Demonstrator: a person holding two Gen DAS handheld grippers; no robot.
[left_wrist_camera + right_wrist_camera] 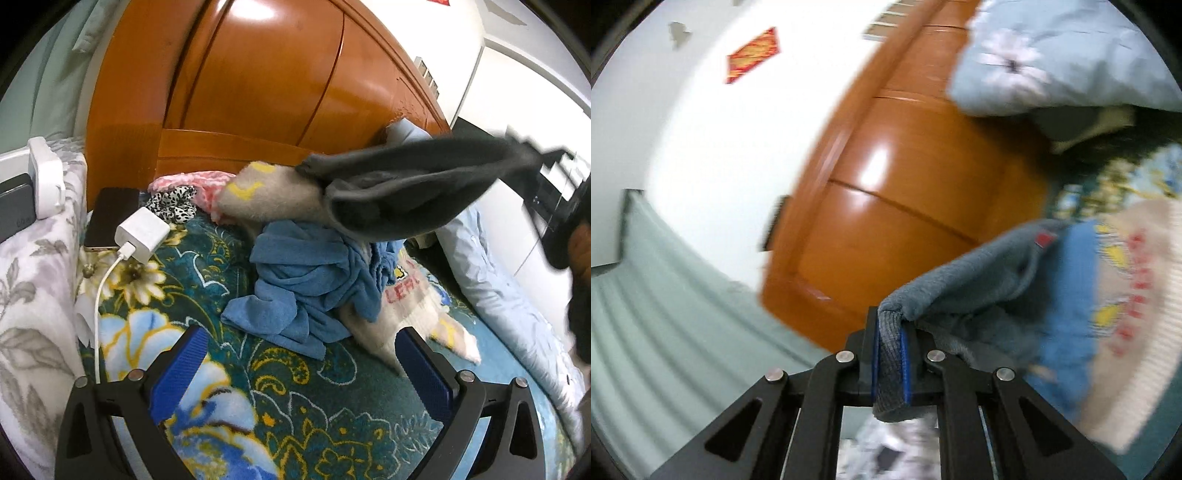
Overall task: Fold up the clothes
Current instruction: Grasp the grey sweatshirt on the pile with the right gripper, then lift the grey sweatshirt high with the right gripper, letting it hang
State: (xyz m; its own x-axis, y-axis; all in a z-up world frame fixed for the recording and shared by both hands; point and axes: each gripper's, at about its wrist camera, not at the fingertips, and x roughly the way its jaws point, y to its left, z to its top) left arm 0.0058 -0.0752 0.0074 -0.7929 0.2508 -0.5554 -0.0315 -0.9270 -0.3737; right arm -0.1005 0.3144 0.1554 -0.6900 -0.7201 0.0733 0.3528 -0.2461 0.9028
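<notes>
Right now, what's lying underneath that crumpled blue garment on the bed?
A cream knitted sweater with yellow and red lettering sticks out beneath the blue garment, on the floral blanket. Anything deeper in the pile is covered.

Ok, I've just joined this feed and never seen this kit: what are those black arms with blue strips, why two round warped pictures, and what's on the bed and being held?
There is no robot. A person holds a two-finger gripper in each hand, and a fisheye camera on each looks forward along its fingers, hence the round, bent pictures. The blue strips are the finger pads.

The left wrist view shows the left gripper open and empty above a floral blanket. On it lies a pile: a blue garment over a cream sweater with yellow and red print. To the left are a white charger and a phone.

The right wrist view shows the right gripper shut on the ribbed edge of a grey garment. In the left view that grey garment stretches in the air from the pile towards the right.
</notes>
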